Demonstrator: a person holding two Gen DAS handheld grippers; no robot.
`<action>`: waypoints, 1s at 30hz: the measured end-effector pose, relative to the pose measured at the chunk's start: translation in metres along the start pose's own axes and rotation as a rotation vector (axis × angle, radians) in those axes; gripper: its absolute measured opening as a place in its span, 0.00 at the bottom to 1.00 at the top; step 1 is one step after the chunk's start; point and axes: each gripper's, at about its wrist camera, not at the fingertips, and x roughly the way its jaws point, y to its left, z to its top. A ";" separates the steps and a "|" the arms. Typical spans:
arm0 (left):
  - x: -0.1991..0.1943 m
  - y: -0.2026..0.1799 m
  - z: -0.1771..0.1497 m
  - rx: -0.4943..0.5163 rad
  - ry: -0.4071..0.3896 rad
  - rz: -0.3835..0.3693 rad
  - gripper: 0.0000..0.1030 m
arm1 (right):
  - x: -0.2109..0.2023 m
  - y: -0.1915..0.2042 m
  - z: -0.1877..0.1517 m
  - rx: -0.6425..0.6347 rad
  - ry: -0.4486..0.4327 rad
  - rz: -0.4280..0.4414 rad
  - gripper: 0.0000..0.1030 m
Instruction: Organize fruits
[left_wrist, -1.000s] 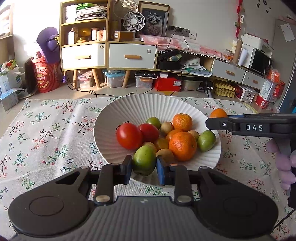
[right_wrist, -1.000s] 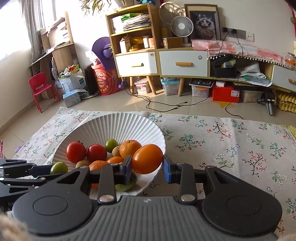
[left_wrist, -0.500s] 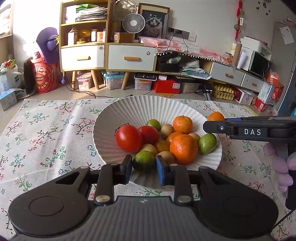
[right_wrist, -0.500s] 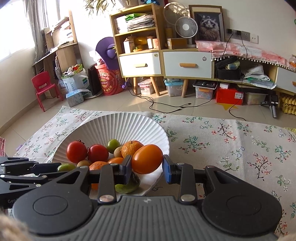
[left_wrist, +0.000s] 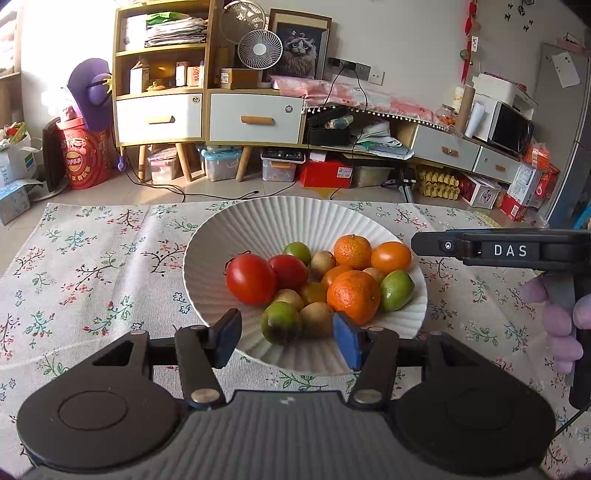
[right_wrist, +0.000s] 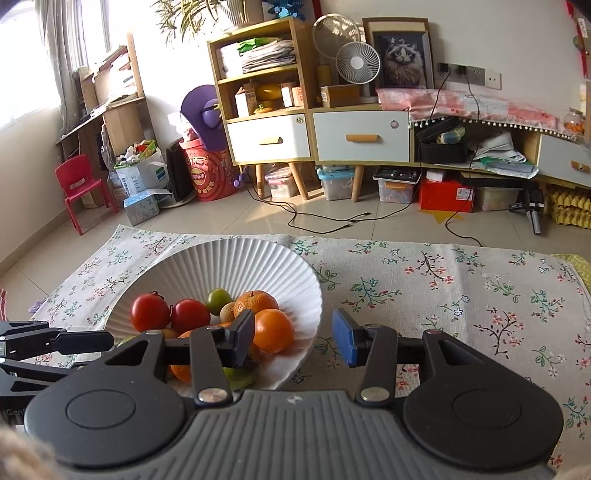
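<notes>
left tool (left_wrist: 286, 338): its jaws, closed on the green fruit a second ago, now stand wide apart and hold nothing.
green fruit (left_wrist: 280, 322): now lies in the white bowl (left_wrist: 295, 218) at the near edge of the pile, free of both pads.
right tool (right_wrist: 293, 336): its jaws have spread apart as well.
orange fruit (right_wrist: 273, 329): released, now resting in the bowl near its right rim, just beside the left pad.

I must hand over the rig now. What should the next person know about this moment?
Left tongs: open, empty, at the near rim of the white bowl.
Right tongs: open, empty, over the bowl's right edge.
Green fruit and smooth orange fruit both lie in the bowl with the tomatoes and mandarins.
Done: all visible fruit is in the bowl.
Left: no loose fruit visible on the floral cloth; check outside view.
</notes>
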 end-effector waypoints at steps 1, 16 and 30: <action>-0.002 0.001 0.000 -0.004 0.001 0.001 0.60 | -0.002 -0.001 0.000 0.008 -0.002 -0.009 0.49; -0.058 -0.006 -0.008 -0.064 0.037 0.070 0.96 | -0.055 0.012 -0.015 0.081 0.023 -0.158 0.90; -0.089 -0.004 -0.043 -0.138 0.165 0.241 0.96 | -0.097 0.050 -0.059 0.086 0.097 -0.262 0.99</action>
